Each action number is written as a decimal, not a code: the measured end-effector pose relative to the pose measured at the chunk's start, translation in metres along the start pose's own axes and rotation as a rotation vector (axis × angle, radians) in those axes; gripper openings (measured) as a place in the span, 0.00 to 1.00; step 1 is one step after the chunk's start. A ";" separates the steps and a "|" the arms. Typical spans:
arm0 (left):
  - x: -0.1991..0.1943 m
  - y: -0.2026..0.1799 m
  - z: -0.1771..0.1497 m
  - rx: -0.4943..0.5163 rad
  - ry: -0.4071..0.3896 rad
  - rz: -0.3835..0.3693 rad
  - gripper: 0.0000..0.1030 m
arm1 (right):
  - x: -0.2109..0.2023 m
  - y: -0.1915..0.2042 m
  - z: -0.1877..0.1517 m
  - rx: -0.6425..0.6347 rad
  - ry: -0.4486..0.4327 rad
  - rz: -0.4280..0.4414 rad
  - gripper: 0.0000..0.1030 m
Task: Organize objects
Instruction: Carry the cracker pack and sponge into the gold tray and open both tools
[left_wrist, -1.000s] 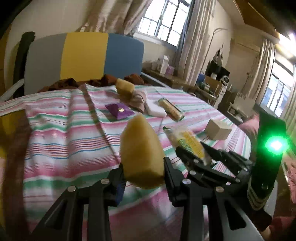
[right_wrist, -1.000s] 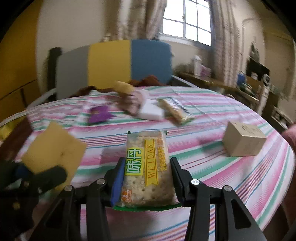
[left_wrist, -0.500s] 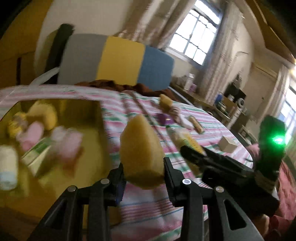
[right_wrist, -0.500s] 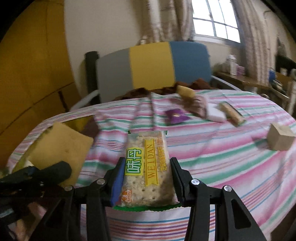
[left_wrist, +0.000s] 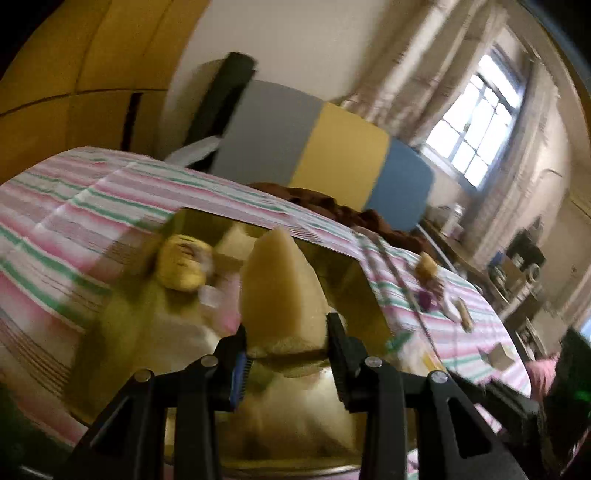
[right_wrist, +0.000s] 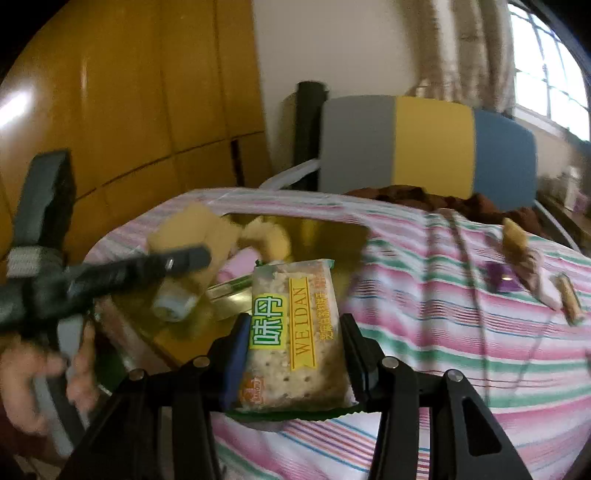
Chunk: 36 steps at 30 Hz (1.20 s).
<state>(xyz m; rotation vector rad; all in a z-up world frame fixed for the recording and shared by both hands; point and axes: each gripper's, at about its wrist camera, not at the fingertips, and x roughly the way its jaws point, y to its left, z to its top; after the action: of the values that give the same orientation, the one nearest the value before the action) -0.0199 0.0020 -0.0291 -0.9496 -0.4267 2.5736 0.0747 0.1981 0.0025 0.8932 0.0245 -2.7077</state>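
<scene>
Left wrist view first, and it's a smeary one. The left gripper (left_wrist: 286, 334) has its jaws clamped narrow on a yellow sponge (left_wrist: 279, 284), which stands up out of the grip, pointed end up. Behind and below it sits the golden tray (left_wrist: 343, 271) on the striped tablecloth (left_wrist: 74, 206). The tray's contents are badly blurred: a yellow lump (left_wrist: 181, 264) is about all that can be picked out, with pink and pale smudges beside it that I can't name. The sponge and both black fingers cover the tray's middle and its near rim. Far right, small items (left_wrist: 430, 284) lie on the cloth, too small to identify, with a little cardboard box (left_wrist: 496, 356) beyond them. A grey, yellow and blue chair back (left_wrist: 321, 155) rises behind the table. The other gripper is only a dark shape cut off at the right edge.

Over to the right wrist view. The right gripper (right_wrist: 293, 354) grips a cracker packet (right_wrist: 293, 332) by its sides, jaws set to the packet's width, label facing up. The packet hangs over the near right part of the tray (right_wrist: 332, 236) and hides it. At left the left gripper (right_wrist: 177, 260) reaches across the tray with the sponge (right_wrist: 195, 229), blocking much of what lies inside; a pale roll (right_wrist: 173, 302) shows below it, blurred. A hand (right_wrist: 40, 384) on the handle is cut by the frame edge. A purple piece (right_wrist: 500, 277) and a wrapped bar (right_wrist: 569, 302) lie on the cloth at right.
</scene>
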 end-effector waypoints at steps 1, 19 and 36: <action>0.001 0.009 0.003 -0.011 0.005 0.008 0.36 | 0.006 0.007 0.000 -0.011 0.020 0.011 0.47; 0.020 0.063 0.012 -0.081 0.103 0.132 0.54 | 0.020 0.028 0.008 0.053 0.054 0.103 0.62; -0.022 0.036 0.023 -0.093 -0.050 0.195 0.64 | -0.004 -0.005 0.000 0.114 0.012 0.056 0.62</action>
<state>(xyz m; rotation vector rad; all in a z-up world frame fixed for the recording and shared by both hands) -0.0281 -0.0432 -0.0139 -1.0059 -0.4940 2.7787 0.0764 0.2042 0.0051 0.9275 -0.1519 -2.6740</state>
